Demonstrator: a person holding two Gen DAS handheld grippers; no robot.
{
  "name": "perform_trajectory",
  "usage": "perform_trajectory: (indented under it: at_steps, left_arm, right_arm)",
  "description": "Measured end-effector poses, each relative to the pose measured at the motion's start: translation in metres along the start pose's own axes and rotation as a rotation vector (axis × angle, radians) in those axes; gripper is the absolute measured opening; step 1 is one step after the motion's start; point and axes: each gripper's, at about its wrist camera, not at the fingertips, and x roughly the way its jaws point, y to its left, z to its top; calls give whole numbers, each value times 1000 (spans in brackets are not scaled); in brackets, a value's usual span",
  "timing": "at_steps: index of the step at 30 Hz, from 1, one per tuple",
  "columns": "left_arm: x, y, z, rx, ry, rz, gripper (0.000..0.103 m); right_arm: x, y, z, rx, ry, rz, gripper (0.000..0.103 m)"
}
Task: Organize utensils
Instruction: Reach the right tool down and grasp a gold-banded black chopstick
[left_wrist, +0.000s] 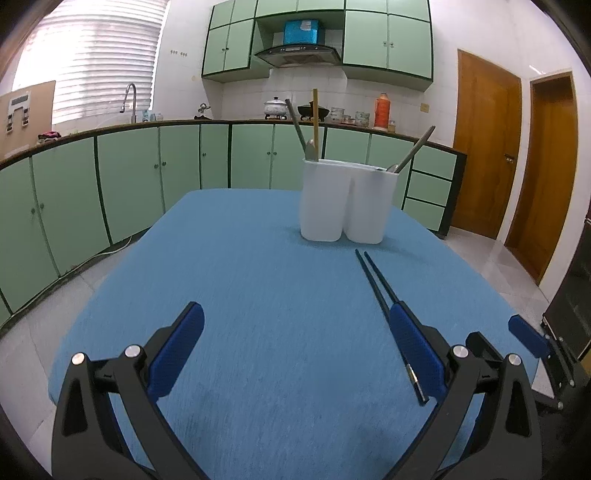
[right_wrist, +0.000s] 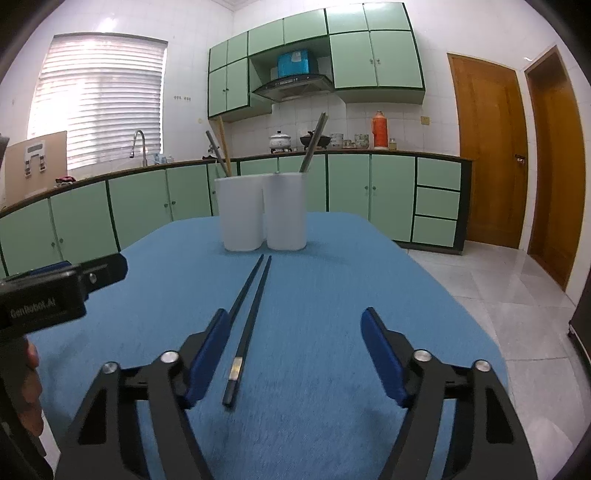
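**Two tools low over a blue bench, chopsticks lying loose**

White utensil holder (right_wrist: 263, 212) w/ two joined compartments stands at 12 o'clock on the blue-clothed bench (right_wrist: 314, 280). In the left wrist view, left compartment holds a metal utensil (left_wrist: 297, 127) and a pale wooden stick (left_wrist: 316, 123); right compartment holds one metal utensil (left_wrist: 412, 149) leaning toward 1 o'clock.

A pair of black chopsticks (right_wrist: 245, 314) lies flat on the cloth, tips toward the holder, butt ends toward the cameras, near but not touching the holder.

Right tool (right_wrist: 293, 345): fingers spread, pinching nothing. Chopsticks lie between them, just beside the left blue pad (right_wrist: 208, 354), well apart from the right pad.

Left tool (left_wrist: 295, 339): fingers spread wide, nothing between. Chopsticks sit at its 2 o'clock, passing behind its right pad in that view; contact unclear.
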Motion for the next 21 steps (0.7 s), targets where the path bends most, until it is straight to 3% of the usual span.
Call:
perform_trajectory:
  at_steps: [12, 21]
  left_arm:
    - [3, 4, -9, -17, 15, 4, 97]
    - [6, 9, -13, -32, 25, 4, 97]
  right_arm:
    - [3, 15, -19, -13, 33, 25, 51]
    - [12, 23, -30, -36, 72, 20, 33]
